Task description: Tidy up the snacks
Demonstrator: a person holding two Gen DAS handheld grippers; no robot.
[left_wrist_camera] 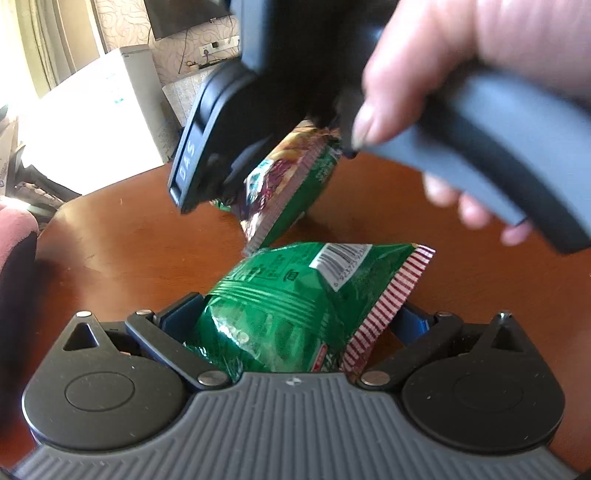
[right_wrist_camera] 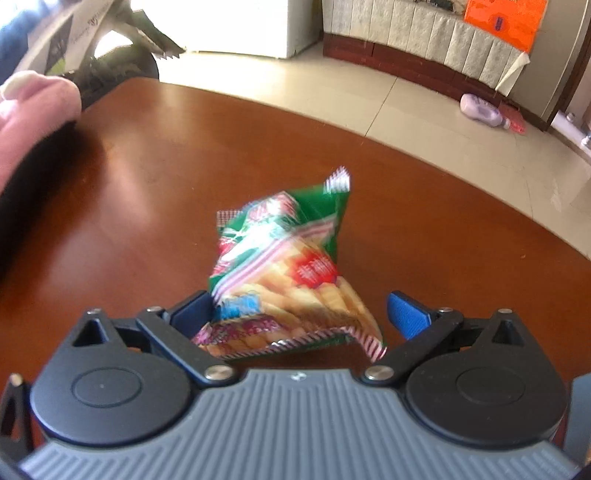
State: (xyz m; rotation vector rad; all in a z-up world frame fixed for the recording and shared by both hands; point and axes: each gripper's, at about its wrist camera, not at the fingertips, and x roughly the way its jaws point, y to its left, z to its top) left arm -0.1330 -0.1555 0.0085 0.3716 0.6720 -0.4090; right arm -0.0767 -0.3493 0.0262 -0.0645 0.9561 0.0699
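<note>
A home living room: a polished wooden table [right_wrist_camera: 258, 140], tiled floor [right_wrist_camera: 424, 110], wall-mounted television [left_wrist_camera: 184, 18] at upper centre, small white fridge [left_wrist_camera: 92, 110] at left, patterned wallpaper [left_wrist_camera: 122, 22], bright curtained window [left_wrist_camera: 40, 44].

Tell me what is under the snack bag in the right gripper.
Under the snack bag lies the brown wooden table. Whether the bag touches it is unclear, and the patch straight beneath is covered by the bag and the right gripper.

Between the left gripper's [left_wrist_camera: 295, 314] fingers, one snack packet [left_wrist_camera: 295, 314] above the table [left_wrist_camera: 122, 251]; beyond it, a second packet [left_wrist_camera: 291, 181] under the right gripper [left_wrist_camera: 236, 177]; behind, a cabinet [left_wrist_camera: 103, 110].
</note>
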